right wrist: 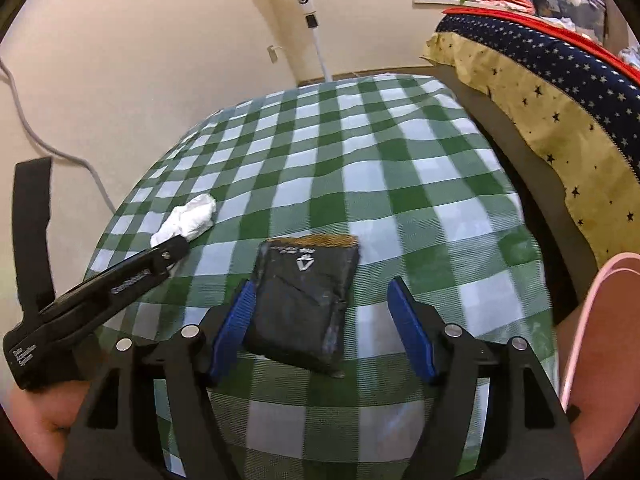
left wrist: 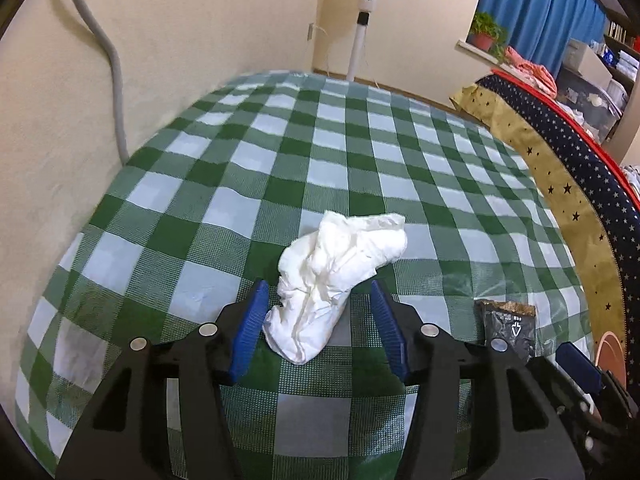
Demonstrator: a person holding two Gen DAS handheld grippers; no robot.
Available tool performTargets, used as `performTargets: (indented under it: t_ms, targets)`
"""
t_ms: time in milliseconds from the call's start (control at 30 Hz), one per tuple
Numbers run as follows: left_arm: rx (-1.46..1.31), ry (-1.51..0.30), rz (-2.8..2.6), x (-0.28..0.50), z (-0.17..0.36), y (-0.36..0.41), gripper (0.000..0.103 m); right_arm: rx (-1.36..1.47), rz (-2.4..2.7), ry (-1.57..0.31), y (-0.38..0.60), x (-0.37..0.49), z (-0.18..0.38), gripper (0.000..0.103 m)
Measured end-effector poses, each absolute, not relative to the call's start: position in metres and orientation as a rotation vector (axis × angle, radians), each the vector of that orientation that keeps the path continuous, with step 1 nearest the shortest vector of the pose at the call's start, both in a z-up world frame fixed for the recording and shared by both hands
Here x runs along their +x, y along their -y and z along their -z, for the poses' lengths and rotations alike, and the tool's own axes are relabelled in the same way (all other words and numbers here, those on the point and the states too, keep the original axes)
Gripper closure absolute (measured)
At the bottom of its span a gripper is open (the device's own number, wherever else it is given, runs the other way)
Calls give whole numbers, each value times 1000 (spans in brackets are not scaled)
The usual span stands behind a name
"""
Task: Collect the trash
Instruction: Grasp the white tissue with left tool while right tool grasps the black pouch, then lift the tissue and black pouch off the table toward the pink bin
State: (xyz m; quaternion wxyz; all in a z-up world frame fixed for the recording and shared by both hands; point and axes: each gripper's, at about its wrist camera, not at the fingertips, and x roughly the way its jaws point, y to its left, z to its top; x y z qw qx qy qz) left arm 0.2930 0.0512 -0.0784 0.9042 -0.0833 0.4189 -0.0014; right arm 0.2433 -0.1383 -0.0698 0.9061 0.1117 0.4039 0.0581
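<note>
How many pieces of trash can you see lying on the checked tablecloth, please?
2. The crumpled white tissue lies between the open left gripper fingers; the black wrapper lies between the open right gripper fingers. More may lie out of view.

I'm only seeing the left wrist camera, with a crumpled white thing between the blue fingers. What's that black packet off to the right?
Observer: The black packet lies flat between the right gripper's open fingers, not yet gripped.
Operator: Anything printed on it?
Observer: A white triangular logo, and its far edge is brownish and torn.
Operator: And my white thing from there?
Observer: The white tissue wad lies on the checkered cloth, at the left gripper's tip.
</note>
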Motion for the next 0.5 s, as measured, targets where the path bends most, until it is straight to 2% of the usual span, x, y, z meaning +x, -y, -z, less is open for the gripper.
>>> performTargets:
  t_ms: [33,133,200,400,467,500]
  targets:
    - [-172,-867,0,294,78,-51,71,228,-126,-843,136,245,71,33]
    - [-178,-855,-3,291,77,-57,80,205,-134,-869,124,248,75,23]
    - [-180,-839,-19,289,74,-62,81,188,-133,-883,119,251,77,18]
    - [-200,-790,-60,282,64,-78,81,99,-107,-918,104,255,82,15]
    - [-205,-779,-65,282,60,-81,81,68,-92,-921,100,255,83,17]
    - [-207,-775,-66,282,59,-82,81,57,-79,-918,100,254,83,23]
